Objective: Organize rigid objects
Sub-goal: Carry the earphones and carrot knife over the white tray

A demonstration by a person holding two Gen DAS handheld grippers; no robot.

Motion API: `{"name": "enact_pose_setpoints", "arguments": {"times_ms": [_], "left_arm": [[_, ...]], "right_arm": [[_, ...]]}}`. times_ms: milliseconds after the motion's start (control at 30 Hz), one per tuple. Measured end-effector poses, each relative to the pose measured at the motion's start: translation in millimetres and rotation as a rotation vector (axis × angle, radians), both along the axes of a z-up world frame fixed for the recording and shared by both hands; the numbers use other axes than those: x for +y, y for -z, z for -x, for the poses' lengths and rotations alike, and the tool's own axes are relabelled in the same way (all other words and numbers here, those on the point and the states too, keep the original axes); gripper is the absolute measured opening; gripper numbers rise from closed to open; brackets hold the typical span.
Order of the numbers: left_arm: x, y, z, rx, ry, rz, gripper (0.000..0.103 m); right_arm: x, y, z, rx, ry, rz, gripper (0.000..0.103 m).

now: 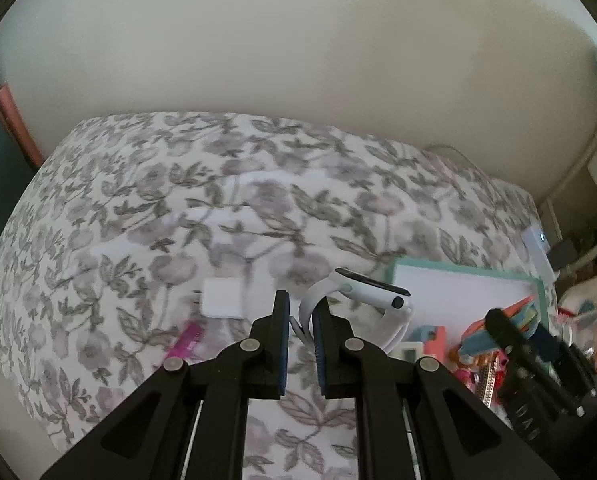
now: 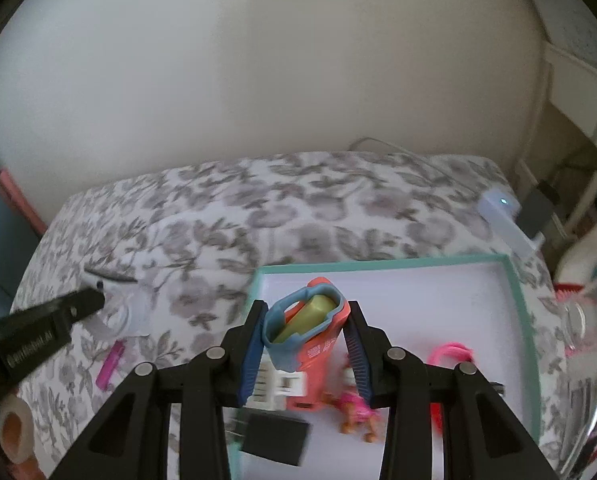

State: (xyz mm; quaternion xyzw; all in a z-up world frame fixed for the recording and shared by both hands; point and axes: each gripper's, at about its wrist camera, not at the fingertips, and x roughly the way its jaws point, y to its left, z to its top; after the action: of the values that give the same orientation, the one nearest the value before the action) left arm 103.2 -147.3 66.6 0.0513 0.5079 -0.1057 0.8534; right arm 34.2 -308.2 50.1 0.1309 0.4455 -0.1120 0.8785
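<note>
Left wrist view: left gripper (image 1: 301, 312) jaws closed on the strap of a white smartwatch (image 1: 362, 292), lifted over the floral bed (image 1: 138, 200). Right wrist view: right gripper (image 2: 305, 332) jaws part open, clamping an orange-and-blue toy (image 2: 310, 328) above the teal-rimmed tray (image 2: 518, 300).

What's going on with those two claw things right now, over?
Left tool shut on white watch strap. Right tool shut on orange-blue toy, above teal tray. Nothing blocking.
</note>
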Motion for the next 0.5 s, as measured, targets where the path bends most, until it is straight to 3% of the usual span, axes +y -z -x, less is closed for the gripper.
{"name": "enact_pose_setpoints", "arguments": {"times_ms": [500], "left_arm": [[-84.7, 38.8, 27.1, 0.066, 0.140, -0.021, 0.012]], "right_arm": [[-96.5, 19.7, 42.5, 0.047, 0.197, 0.003, 0.041]]}}
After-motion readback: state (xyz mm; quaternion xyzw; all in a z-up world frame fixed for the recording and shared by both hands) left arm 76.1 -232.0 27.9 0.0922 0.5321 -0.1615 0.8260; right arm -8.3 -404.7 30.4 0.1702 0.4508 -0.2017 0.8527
